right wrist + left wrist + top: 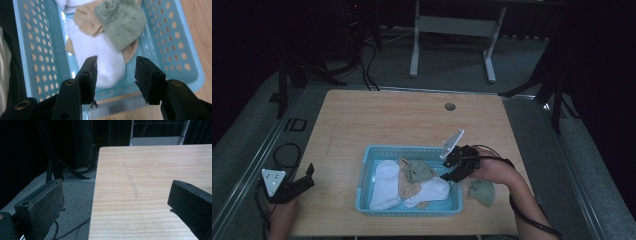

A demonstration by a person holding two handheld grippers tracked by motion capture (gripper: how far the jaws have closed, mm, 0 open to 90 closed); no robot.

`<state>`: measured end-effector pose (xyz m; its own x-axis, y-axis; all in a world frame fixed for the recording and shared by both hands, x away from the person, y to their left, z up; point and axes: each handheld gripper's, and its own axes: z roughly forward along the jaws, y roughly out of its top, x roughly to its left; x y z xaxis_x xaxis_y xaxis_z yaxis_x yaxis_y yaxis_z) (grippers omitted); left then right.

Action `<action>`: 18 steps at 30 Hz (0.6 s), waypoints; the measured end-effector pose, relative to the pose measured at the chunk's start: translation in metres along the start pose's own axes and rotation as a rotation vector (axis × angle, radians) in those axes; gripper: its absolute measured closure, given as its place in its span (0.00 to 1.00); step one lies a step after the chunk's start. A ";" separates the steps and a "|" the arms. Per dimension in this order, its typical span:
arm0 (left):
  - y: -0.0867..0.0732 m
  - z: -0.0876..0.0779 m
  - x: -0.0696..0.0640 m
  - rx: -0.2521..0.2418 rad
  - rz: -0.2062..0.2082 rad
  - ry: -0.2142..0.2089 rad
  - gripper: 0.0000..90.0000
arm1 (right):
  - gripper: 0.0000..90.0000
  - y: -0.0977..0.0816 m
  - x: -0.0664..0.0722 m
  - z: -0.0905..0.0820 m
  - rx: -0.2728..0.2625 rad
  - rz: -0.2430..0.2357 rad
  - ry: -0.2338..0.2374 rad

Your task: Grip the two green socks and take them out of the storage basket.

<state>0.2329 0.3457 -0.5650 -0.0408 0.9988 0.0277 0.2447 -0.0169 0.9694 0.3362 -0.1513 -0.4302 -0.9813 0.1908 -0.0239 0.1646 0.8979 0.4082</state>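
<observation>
Socks fill the light blue perforated basket near the table's front middle: going left to right in the high view, a white sock lies along the left side, a tan sock and a sage-green sock sit in the middle, and a second white sock stretches toward the right wall. One more green sock lies outside on the tabletop, just beside the basket's right end.

At the far left, the left gripper hangs at the table's edge, well apart from the basket, its jaws spread wide with nothing between them. The right gripper hovers over the basket's right end, jaws partly apart and empty, pointed at the toe of the second white sock.

These socks look light, soft and limp; they should crumple under the pads and drape when lifted, and there is nothing fragile about them. Knit fabric should grip well rather than slip. A pinch on a raised fold or the rounded toe seems best, taken shallow enough that the jaws catch one sock and not the tan one beneath.

No brand, label or legible writing shows on the socks or the basket.
</observation>
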 end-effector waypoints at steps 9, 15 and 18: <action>0.000 0.000 0.000 -0.001 -0.002 0.001 0.00 | 0.56 0.016 0.001 0.021 0.024 -0.034 0.023; 0.000 0.000 0.000 -0.001 0.000 -0.001 0.00 | 0.56 0.024 0.002 0.035 0.038 -0.048 0.033; 0.000 0.000 0.000 -0.001 -0.003 -0.001 0.00 | 0.55 0.027 0.003 0.040 0.042 -0.057 0.037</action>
<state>0.2327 0.3458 -0.5650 -0.0406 0.9989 0.0248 0.2440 -0.0141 0.9697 0.3417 -0.1107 -0.4558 -0.9921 0.1252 -0.0121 0.1120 0.9230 0.3680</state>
